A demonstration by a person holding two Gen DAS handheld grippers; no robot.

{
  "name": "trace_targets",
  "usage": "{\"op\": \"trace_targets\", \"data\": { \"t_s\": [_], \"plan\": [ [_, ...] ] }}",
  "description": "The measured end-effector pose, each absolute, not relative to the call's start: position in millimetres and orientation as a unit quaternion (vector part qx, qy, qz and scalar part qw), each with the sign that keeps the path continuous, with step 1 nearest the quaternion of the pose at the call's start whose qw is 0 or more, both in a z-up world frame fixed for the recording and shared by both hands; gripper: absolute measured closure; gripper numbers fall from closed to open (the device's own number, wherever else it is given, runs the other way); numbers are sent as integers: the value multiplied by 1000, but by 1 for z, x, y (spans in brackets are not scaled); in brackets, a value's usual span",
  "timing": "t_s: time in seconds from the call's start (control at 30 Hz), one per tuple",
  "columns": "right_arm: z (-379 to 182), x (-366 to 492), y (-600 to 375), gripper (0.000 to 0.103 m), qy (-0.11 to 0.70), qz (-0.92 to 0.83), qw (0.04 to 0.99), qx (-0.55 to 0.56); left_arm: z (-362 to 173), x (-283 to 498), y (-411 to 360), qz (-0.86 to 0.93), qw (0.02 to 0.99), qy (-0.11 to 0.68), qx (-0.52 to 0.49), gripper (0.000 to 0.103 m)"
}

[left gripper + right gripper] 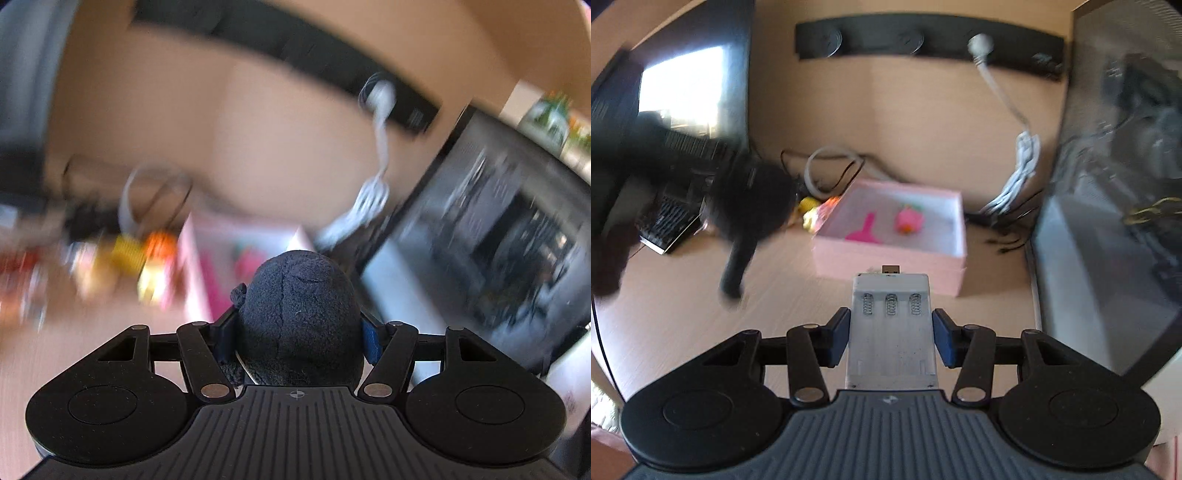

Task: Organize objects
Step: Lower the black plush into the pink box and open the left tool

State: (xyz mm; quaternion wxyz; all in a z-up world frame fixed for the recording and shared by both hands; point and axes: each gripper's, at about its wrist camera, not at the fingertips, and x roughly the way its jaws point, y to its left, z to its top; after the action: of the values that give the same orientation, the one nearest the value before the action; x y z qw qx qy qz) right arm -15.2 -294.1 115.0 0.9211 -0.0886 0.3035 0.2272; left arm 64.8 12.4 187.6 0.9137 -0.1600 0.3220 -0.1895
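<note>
My right gripper point(891, 332) is shut on a white battery charger point(892, 325) with three springs and a USB plug at its far end, and holds it above the wooden desk. Just beyond it stands an open pink box point(890, 258) holding a pink scoop point(866, 230) and a pink strawberry-like toy point(908, 219). My left gripper point(299, 332) is shut on a dark fuzzy plush toy point(299, 295). In the right wrist view that plush toy point(753, 199) shows as a blurred black shape left of the box, off the desk. The pink box point(199, 273) lies blurred beyond the left gripper.
A glass-sided computer case point(1108, 221) stands along the right. White braided cables point(1023, 166) hang from a black strip point(923, 40) on the back wall. A dark keyboard-like device point(665, 221) and small yellow and orange items point(812, 210) lie left of the box.
</note>
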Motion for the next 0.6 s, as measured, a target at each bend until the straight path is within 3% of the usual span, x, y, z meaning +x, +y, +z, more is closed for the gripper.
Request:
{"op": "trace_targets", "data": {
  "t_s": [0.17,0.37,0.6],
  "plan": [
    [110,-14,-311,56,300,215,927,-68,222,113,-15,-184,934,264,-155,34],
    [95,-14,-325,56,312,208,926,-43,205,166,-27,-167,927,270,-197,31],
    [83,-4,-328,56,321,209,923,-37,162,200,-52,-121,937,320,-69,34]
  ]
}}
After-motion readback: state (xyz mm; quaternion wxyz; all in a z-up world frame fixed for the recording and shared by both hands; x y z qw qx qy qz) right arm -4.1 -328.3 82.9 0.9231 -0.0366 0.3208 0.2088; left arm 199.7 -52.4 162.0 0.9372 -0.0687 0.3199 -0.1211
